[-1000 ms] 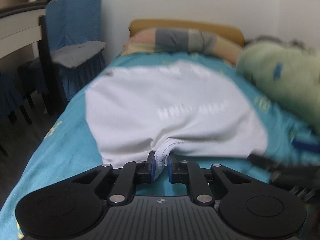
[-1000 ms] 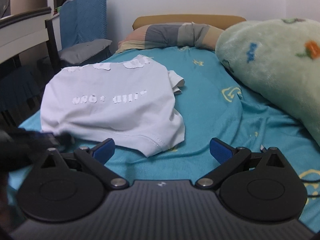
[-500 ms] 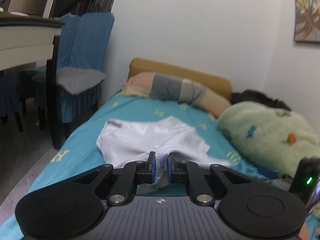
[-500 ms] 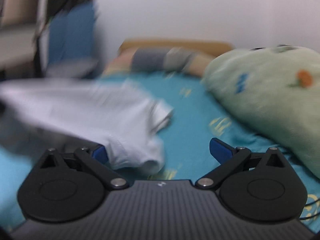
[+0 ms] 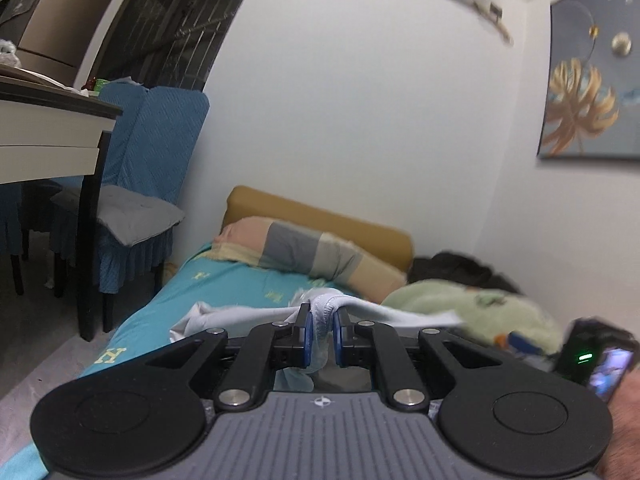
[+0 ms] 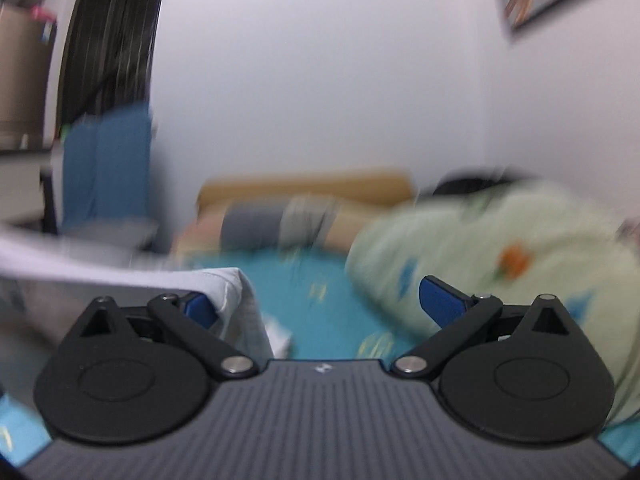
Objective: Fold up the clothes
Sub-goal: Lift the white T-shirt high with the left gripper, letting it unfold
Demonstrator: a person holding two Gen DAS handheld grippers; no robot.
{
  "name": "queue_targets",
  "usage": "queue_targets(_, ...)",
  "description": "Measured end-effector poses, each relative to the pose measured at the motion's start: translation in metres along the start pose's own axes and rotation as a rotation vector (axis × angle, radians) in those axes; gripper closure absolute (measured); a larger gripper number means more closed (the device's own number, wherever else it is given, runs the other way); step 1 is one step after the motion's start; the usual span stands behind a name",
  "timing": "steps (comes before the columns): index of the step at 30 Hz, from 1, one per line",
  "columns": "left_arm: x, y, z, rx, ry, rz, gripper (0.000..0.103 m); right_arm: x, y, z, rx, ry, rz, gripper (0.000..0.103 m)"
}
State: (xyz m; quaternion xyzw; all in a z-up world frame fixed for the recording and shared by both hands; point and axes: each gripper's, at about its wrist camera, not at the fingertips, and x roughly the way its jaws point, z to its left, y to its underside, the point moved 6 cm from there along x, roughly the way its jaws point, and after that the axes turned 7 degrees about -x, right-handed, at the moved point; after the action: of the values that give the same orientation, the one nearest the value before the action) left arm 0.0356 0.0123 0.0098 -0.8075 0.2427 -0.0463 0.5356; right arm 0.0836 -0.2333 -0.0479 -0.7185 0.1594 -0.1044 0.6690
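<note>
Now your left gripper (image 5: pixel 320 326) is clamping the white shirt (image 5: pixel 352 306); your right gripper (image 6: pixel 320 304) is gaping, cloth seemingly brushing one finger.

garment (image 5: pixel 248 314): white
bed sheet (image 5: pixel 224 280): teal, scattered yellow motifs
pillow (image 5: pixel 304 254): wide blocks of peach, grey and beige
headboard (image 5: pixel 320 218): mustard tan
blanket (image 6: pixel 500 248): pale green plush with small orange and blue figures
chair cover (image 5: pixel 160 140): blue, quilted diamond texture; grey seat cushion
left tool (image 5: pixel 320 326): black arms, blue pads
wall picture (image 5: pixel 592 80): grey-blue ground, golden leaves
</note>
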Motion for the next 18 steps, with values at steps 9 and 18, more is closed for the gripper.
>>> queue_targets(9, -0.013, 0.01, 0.007, -0.033, -0.008, 0.122, 0.091, -0.068, -0.043, -0.025, -0.026, -0.023, -0.119, 0.0)
queue_targets(18, 0.026, 0.065, 0.012, 0.055, -0.079, 0.307, 0.073, -0.042, -0.021, -0.018, -0.022, -0.069, 0.012, 0.0)
